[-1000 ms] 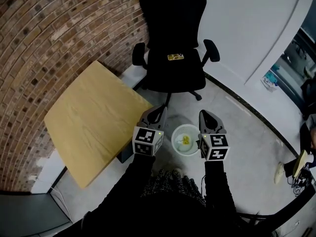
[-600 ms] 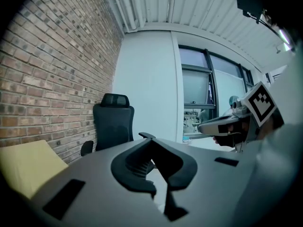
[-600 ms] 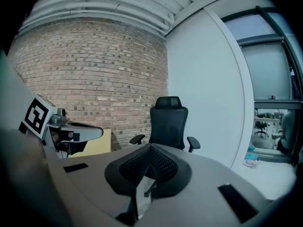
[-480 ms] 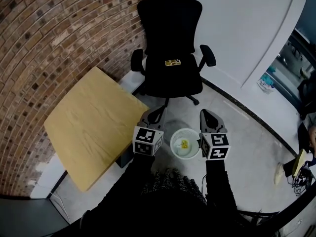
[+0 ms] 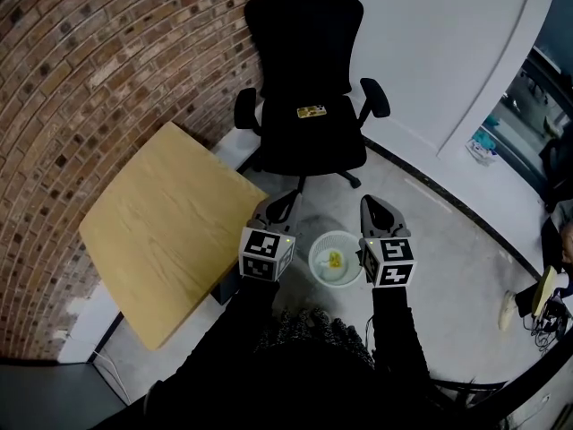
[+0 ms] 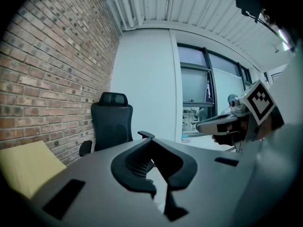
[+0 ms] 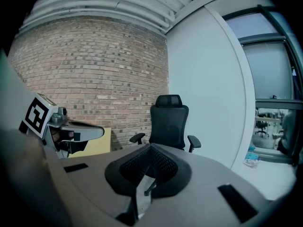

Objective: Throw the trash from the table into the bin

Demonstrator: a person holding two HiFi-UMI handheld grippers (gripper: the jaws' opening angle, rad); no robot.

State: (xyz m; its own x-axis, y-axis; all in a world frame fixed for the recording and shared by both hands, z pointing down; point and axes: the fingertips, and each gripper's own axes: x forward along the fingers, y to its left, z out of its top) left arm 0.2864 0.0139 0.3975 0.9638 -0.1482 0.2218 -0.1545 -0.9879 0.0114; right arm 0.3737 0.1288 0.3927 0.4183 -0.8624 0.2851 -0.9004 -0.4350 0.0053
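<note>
1. The left gripper [image 5: 285, 202] has its jaws brought together at the tips, with nothing between them; its own view looks past them to the black chair [image 6: 111, 122].
2. The right gripper [image 5: 370, 208] is likewise closed and empty, its jaws meeting at a point in its own view.
3. The two grippers are held side by side and apart, both pointing toward the chair [image 5: 309, 88].
4. The white bin [image 5: 320, 271] stands on the grey floor [image 5: 448, 249] and shows between the two grippers in the head view, just inside each marker cube.
5. A piece of yellow trash [image 5: 336, 259] lies at the bottom of the bin, lower than both grippers and touched by neither.
6. The wooden table [image 5: 170, 222] stands at the left gripper's side, against the brick wall [image 5: 89, 61], with its near corner close to the bin.
7. A small yellow item [image 5: 312, 111] lies on the chair seat, well apart from the bin – what it is cannot be told.
8. Each gripper shows in the other's view: right gripper [image 6: 222, 126], left gripper [image 7: 78, 131].
</note>
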